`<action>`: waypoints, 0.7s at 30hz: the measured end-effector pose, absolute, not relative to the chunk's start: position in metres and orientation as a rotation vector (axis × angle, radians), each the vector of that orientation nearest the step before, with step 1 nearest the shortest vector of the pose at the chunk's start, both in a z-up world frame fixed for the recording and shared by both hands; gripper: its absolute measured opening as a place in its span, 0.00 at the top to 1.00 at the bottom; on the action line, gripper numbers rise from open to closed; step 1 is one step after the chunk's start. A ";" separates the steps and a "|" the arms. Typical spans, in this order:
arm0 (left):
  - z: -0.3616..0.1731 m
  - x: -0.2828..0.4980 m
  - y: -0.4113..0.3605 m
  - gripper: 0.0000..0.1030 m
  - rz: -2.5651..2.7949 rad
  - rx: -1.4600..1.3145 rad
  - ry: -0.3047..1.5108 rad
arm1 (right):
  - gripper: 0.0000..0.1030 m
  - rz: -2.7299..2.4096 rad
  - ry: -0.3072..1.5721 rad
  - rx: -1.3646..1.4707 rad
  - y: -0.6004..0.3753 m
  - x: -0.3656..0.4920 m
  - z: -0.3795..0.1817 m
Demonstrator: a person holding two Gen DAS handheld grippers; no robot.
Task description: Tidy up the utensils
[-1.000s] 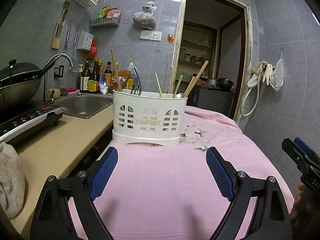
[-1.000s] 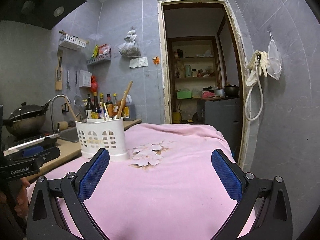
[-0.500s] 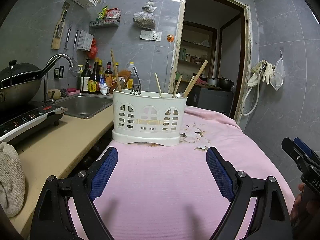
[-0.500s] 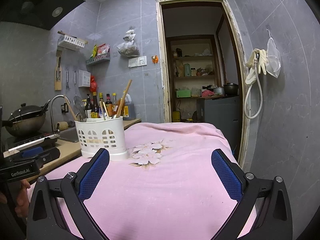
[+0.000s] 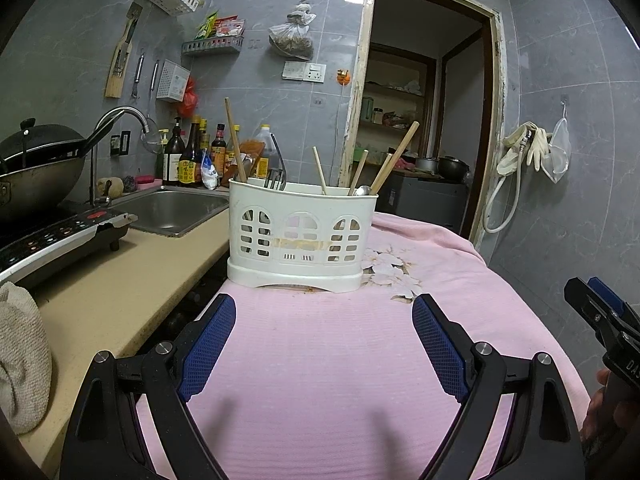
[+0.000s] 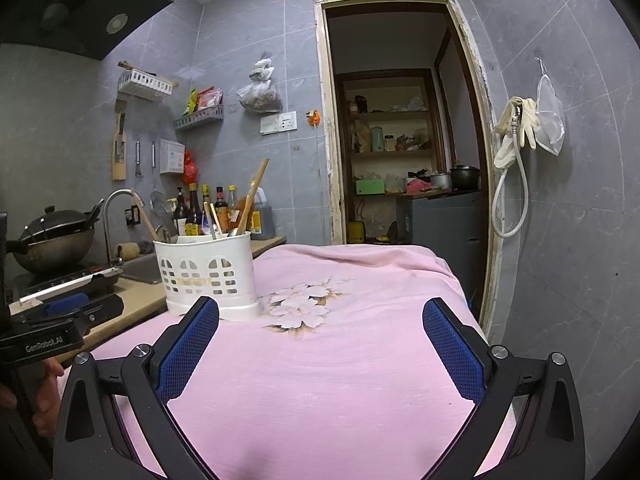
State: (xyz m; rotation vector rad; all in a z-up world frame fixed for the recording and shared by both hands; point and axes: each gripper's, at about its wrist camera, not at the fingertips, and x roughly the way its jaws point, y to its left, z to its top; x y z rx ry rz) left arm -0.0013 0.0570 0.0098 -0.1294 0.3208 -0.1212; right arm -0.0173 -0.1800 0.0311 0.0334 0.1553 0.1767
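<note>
Both grippers sit wide apart with nothing between their blue pads, so neither one's holding anything. Left gripper (image 5: 323, 328) hovers low over the pink cloth (image 5: 328, 380), and the white utensil holder (image 5: 301, 236) stands straight ahead of its jaws, just past the fingertips, pretty much centred between them and clear of both. It's upright on the cloth near the edge by the counter (image 5: 120, 292). Sticking out of it you can see wooden chopsticks (image 5: 235, 140) leaning on the left end, a fork (image 5: 276, 178) next to them, more wooden sticks and a metal spoon (image 5: 362, 190) on the right end; can't tell how the inside is divided. Right gripper (image 6: 320, 334) is over the same cloth, and from there the holder shows up ahead and off to the left, its base peeking just behind the left finger's tip, not touching. A flower print (image 6: 300, 308) on the cloth lies ahead between those jaws, right beside the holder. Further left past the holder there's a sink (image 5: 168, 210) with a tap, a row of sauce bottles (image 5: 192, 156) behind it, and a wok (image 5: 36, 172) on a cooktop. Off to the right of the left jaws you catch the other gripper with a bit of the person's hand (image 5: 608, 408) on it.
</note>
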 end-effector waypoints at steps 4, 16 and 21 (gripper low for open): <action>0.009 -0.002 0.057 0.16 -0.119 -0.127 0.319 | 0.00 0.178 0.156 0.033 -0.180 -0.018 0.031; 0.009 -0.002 0.058 0.16 -0.116 -0.129 0.321 | 0.00 0.178 0.157 0.034 -0.179 -0.018 0.031; 0.009 -0.002 0.058 0.16 -0.117 -0.129 0.319 | 0.00 0.178 0.157 0.035 -0.178 -0.018 0.031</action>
